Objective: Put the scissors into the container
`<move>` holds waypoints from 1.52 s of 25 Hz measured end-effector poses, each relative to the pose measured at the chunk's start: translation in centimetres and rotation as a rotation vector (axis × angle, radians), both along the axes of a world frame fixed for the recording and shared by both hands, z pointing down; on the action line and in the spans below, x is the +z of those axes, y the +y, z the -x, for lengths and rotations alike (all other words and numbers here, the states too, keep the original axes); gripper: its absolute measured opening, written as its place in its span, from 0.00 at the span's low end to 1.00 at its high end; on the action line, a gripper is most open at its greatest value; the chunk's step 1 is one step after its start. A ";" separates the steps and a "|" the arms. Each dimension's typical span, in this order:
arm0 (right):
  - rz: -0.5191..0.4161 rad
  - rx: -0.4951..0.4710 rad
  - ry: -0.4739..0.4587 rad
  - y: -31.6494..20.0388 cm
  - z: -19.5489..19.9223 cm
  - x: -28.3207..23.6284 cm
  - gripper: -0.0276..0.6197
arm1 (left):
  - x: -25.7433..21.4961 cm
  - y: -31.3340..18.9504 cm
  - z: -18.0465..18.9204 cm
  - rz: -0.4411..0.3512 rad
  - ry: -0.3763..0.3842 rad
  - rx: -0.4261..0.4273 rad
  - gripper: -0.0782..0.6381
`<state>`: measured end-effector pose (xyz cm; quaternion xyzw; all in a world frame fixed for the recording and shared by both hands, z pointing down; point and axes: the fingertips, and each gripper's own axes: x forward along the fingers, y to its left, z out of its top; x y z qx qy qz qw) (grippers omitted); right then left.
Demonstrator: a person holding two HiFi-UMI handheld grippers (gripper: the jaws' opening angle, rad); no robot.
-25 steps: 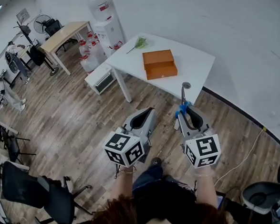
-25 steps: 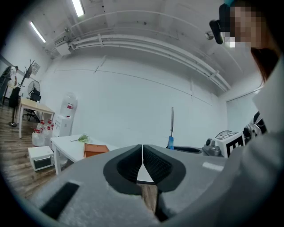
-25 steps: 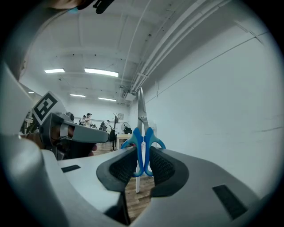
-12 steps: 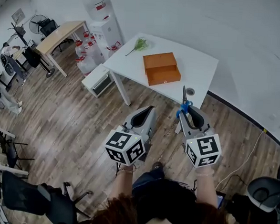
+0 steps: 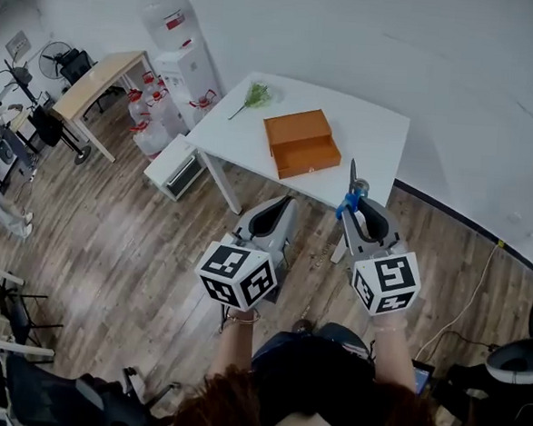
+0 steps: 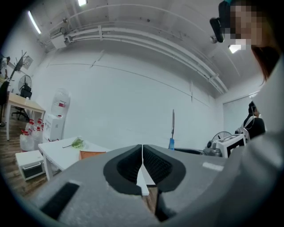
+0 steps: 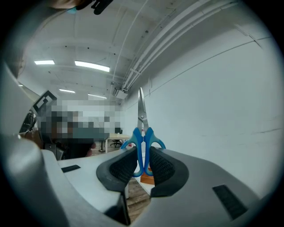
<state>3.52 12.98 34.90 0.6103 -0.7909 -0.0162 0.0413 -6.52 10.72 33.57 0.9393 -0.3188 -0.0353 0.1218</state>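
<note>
1. The right tool (image 7: 141,165) is clamped on the blue handles of the scissors (image 7: 141,128). Their closed blades stand straight up out of the jaws, tip uppermost
2. In the head view, the right tool hangs in the air over the wooden floor (image 5: 137,235), just short of the near edge of the white surface (image 5: 375,124). The tip of the scissors overlaps that edge
3. The left tool (image 6: 142,155) has its jaws pressed together with nothing between them. It is held beside the right one, a little lower and to its left, also over the floor
4. The orange container (image 5: 299,141) lies near the middle of the surface, and its lower part juts out toward the near edge. It is apart from the scissors, which are in the air and not over it
5. A green sprig (image 5: 255,95) lies at the far left corner of the surface, apart from the container
6. Past the left end of the surface stands a white water dispenser (image 5: 188,65) with water bottles (image 5: 145,122) on the floor beside it. A wooden desk (image 5: 99,76) stands further left
7. The person's forearms reach forward from the bottom of the head view, one behind each tool
</note>
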 end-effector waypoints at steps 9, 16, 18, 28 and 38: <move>-0.004 0.019 0.007 -3.3 -0.2 0.2 0.16 | 0.5 -3.4 -0.7 0.013 0.013 0.024 0.14; 0.011 0.013 0.003 -7.6 -1.9 1.2 0.16 | 1.2 -7.3 -2.3 0.019 0.007 0.018 0.14; 0.019 0.011 0.001 -8.9 -2.4 1.4 0.16 | 1.2 -8.5 -2.8 0.017 0.003 0.013 0.14; 0.042 -0.041 -0.016 -18.1 -5.3 2.0 0.16 | 1.0 -17.4 -6.3 0.019 -0.009 -0.027 0.14; 0.049 -0.107 0.028 -25.1 -7.7 1.9 0.16 | 1.4 -23.8 -8.8 0.040 -0.005 -0.083 0.14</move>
